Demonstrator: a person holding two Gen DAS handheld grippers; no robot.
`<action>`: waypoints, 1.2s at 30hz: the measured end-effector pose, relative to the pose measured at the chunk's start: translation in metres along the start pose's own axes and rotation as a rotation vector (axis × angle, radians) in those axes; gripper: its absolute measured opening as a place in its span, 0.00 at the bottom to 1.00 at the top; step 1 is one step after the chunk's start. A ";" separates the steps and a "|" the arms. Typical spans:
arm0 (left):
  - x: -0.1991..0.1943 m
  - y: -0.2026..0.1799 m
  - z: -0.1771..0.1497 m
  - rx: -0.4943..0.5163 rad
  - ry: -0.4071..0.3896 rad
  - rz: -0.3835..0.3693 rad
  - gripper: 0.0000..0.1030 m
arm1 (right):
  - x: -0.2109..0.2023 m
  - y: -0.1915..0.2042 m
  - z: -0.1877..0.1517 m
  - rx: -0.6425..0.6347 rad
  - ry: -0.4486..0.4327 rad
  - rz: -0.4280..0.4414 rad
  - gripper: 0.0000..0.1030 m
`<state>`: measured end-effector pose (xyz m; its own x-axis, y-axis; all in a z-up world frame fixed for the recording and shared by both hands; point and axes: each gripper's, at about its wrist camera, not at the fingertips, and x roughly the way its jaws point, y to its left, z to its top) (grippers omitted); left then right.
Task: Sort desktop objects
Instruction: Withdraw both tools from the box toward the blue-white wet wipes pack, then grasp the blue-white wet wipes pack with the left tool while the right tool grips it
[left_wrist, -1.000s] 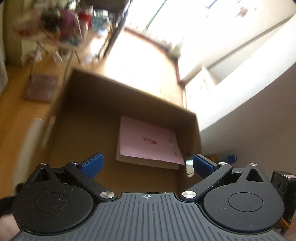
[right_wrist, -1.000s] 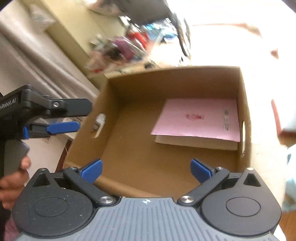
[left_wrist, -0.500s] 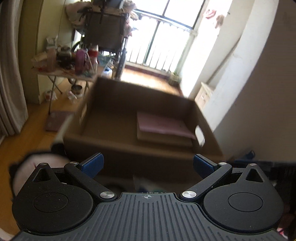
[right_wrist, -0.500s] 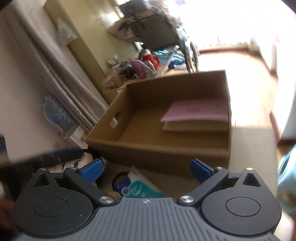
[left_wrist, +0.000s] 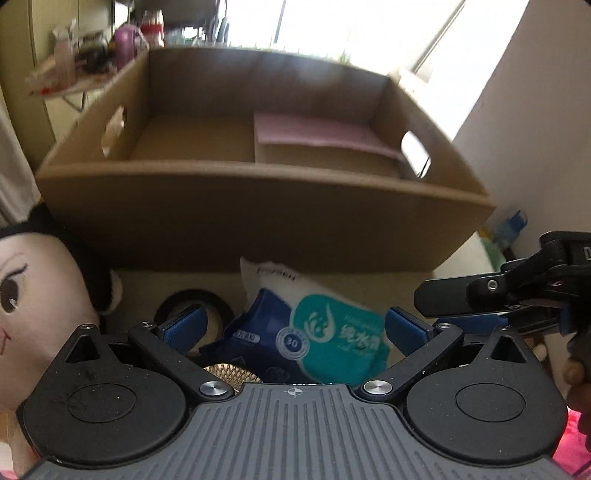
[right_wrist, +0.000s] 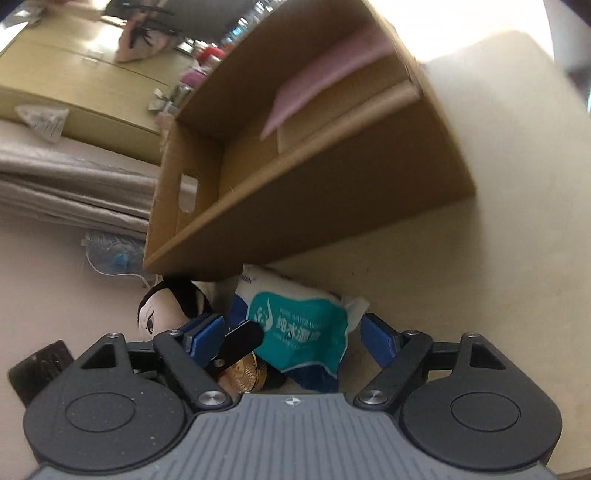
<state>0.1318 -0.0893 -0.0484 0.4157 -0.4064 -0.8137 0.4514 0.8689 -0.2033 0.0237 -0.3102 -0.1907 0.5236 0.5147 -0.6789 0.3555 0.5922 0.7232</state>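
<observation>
A blue, teal and white wet-wipes pack (left_wrist: 332, 332) lies on the table just in front of the cardboard box (left_wrist: 258, 218). My left gripper (left_wrist: 295, 326) hangs open over it, pads clear of the pack. My right gripper (right_wrist: 291, 334) straddles the same pack (right_wrist: 295, 325); its jaws are closing and its pads are not pressing. The right gripper's fingers (left_wrist: 461, 291) reach in from the right. One of the left gripper's fingers (right_wrist: 242, 338) crosses by the right's left pad. A pink booklet (left_wrist: 317, 133) lies in the box.
A doll's head (left_wrist: 33, 288) sits at the left, with a black tape roll (left_wrist: 192, 301) and a gold mesh object (left_wrist: 231, 371) beside the wipes. A blue bottle (left_wrist: 511, 229) stands right of the box. The bare cream tabletop (right_wrist: 480, 295) stretches right.
Both grippers drew back from above the box and sank in front of it. The wipes pack now lies between their fingers. The right view has rolled and its fingers stand closer together.
</observation>
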 end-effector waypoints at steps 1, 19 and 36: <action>0.003 0.001 0.001 -0.004 0.014 0.004 1.00 | 0.004 -0.002 0.002 0.016 0.014 0.007 0.81; 0.019 -0.011 -0.004 0.050 0.092 0.021 1.00 | 0.030 -0.016 0.014 0.109 0.099 0.091 0.81; 0.024 -0.049 -0.012 0.046 0.118 -0.124 1.00 | 0.007 -0.035 0.014 0.137 0.067 0.080 0.81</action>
<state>0.1098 -0.1377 -0.0646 0.2604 -0.4711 -0.8428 0.5303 0.7992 -0.2829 0.0258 -0.3368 -0.2190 0.5036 0.5995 -0.6221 0.4192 0.4601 0.7827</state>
